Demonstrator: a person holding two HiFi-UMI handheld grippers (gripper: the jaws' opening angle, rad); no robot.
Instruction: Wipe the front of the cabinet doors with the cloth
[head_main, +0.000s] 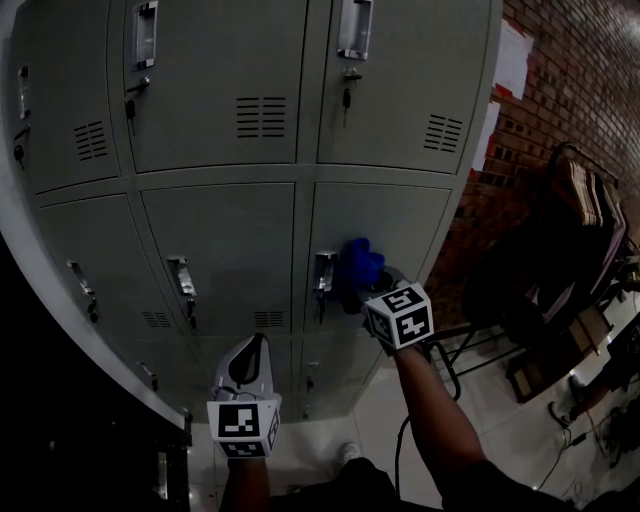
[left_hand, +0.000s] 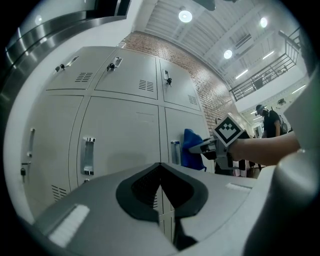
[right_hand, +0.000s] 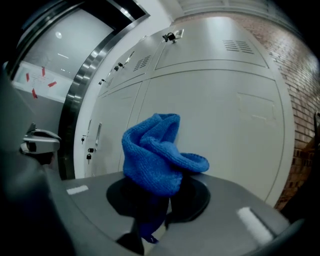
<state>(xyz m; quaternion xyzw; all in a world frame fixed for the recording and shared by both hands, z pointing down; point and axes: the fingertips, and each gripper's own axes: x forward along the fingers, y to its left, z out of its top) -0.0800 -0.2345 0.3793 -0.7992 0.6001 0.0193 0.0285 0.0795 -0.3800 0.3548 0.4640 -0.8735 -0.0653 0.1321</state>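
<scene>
right gripper (head_main: 364, 288): clamped on blue cloth (head_main: 360, 262), just right of door handle (head_main: 323, 272); wiping apparently underway; next needs firm sweep. left gripper (head_main: 254, 348): closed, empty.

2 grippers: left gripper (head_main: 262, 342), right gripper (head_main: 362, 288). 1 blue cloth (head_main: 360, 262). 6 cabinet doors (head_main: 220, 80) clear in head view, 3 per row x 2 rows; more below, no. unclear. 3 round ceiling lights (left_hand: 185, 16) in left gripper view.
</scene>
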